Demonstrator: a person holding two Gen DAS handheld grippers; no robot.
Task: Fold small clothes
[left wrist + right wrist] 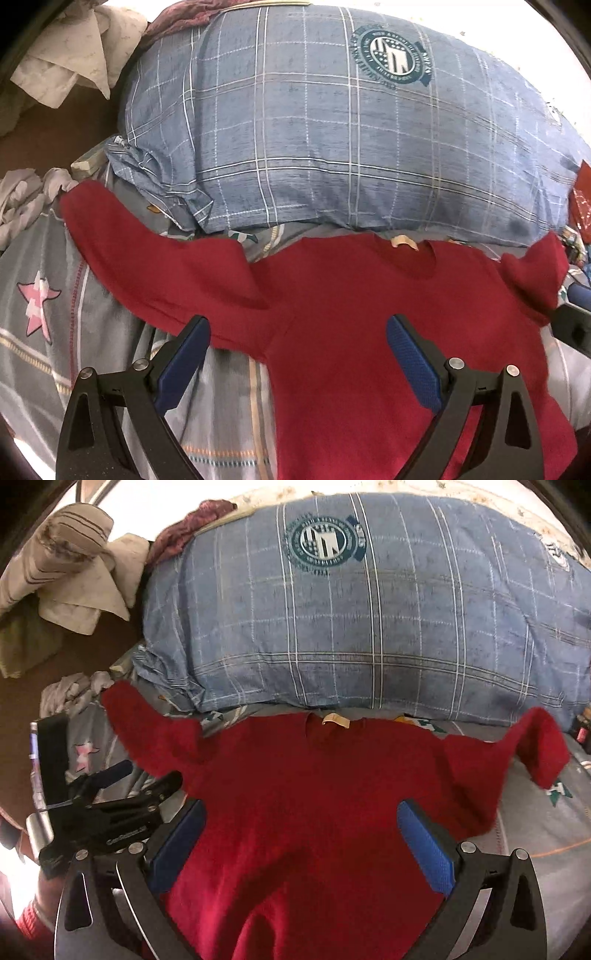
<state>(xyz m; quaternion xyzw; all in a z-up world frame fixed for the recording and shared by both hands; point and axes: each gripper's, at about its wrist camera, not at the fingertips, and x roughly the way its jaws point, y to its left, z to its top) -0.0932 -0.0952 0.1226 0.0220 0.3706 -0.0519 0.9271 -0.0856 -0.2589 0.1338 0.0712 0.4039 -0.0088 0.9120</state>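
Note:
A small red long-sleeved sweater [354, 295] lies flat on the bed, neck toward the pillow, both sleeves spread out; it also shows in the right wrist view [314, 782]. Its right sleeve end [543, 749] is bent over. My left gripper [297, 328] is open and empty, above the sweater's left armpit and body. My right gripper [301, 812] is open and empty above the sweater's middle. The left gripper [122, 786] shows at the left of the right wrist view, beside the left sleeve.
A large blue plaid pillow [332, 140] lies just behind the sweater. The grey patterned bedsheet [55, 295] has a pink star. Crumpled white cloth [22, 195] lies at the bed's left edge. More clothes [74, 62] are piled far left. A red item [581, 199] sits at the right.

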